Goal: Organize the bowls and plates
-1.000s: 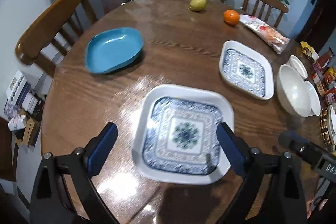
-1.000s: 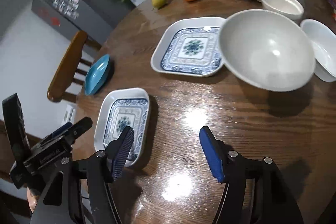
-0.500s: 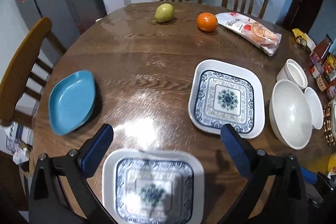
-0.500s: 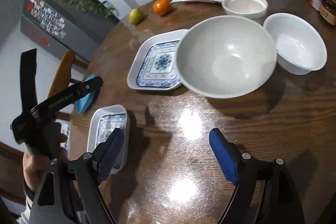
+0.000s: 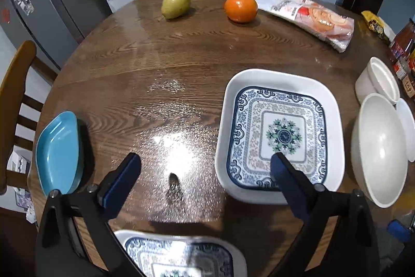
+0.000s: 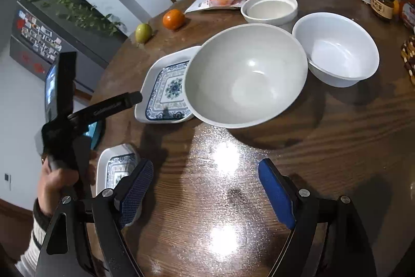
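Plates and bowls lie spread over the round wooden table point(image 5: 160, 64), none held.

The large patterned plate point(image 5: 281, 134) sits just left of the big white bowl point(image 6: 246, 79), whose rim hides part of it in the right wrist view; a second bowl point(image 6: 337, 51) and a small dish point(image 6: 269, 8) stand beyond. A smaller patterned plate point(image 5: 179, 256) is cut off at the near edge, the blue plate point(image 5: 58, 152) far left. Pear point(image 5: 175, 4), orange point(image 5: 240, 7) and snack bag point(image 5: 308, 17) lie behind. Left gripper point(image 5: 205, 169) and right gripper point(image 6: 205, 182) both hold their jaws wide apart, empty.
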A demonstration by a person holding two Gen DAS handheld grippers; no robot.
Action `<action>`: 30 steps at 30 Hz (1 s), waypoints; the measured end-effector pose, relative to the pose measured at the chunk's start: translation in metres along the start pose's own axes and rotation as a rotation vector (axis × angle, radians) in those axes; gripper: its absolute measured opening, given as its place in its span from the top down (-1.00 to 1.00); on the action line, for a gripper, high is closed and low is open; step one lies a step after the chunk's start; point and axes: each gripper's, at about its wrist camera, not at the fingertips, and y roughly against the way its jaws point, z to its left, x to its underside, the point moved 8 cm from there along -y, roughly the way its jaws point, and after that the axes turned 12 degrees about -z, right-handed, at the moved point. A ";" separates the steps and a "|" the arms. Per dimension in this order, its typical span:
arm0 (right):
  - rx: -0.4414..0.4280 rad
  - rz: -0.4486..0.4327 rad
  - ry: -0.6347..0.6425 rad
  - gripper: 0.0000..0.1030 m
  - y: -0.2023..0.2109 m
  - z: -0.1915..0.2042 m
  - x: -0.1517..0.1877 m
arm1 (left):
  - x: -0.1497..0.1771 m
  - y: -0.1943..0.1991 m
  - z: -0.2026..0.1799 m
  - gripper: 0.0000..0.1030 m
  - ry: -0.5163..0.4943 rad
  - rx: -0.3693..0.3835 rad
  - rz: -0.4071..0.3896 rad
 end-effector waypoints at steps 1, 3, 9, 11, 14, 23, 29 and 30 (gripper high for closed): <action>0.003 -0.002 -0.001 -0.64 0.000 0.000 0.000 | 0.000 -0.004 -0.001 -0.82 -0.003 0.008 0.011; 0.008 -0.003 0.000 -0.64 0.000 0.000 0.000 | 0.000 -0.010 -0.003 -0.78 -0.012 0.018 0.030; 0.008 -0.003 -0.008 -0.64 0.000 0.001 0.001 | 0.000 -0.022 -0.009 0.02 -0.027 0.054 0.060; 0.009 -0.006 -0.010 -0.64 0.001 0.001 0.001 | 0.001 -0.028 -0.011 0.31 -0.020 0.075 0.083; 0.006 -0.010 -0.007 -0.64 0.001 0.002 0.001 | 0.002 -0.034 -0.012 0.50 0.000 0.110 0.092; -0.007 0.002 0.018 -0.64 -0.006 0.009 0.001 | 0.004 -0.034 0.009 0.63 0.009 0.088 0.104; -0.025 0.017 0.058 -0.64 -0.020 0.027 0.000 | 0.012 -0.027 0.036 0.62 -0.003 0.064 0.124; -0.030 0.021 0.065 -0.64 -0.024 0.031 -0.001 | 0.013 -0.029 0.040 0.62 -0.005 0.059 0.126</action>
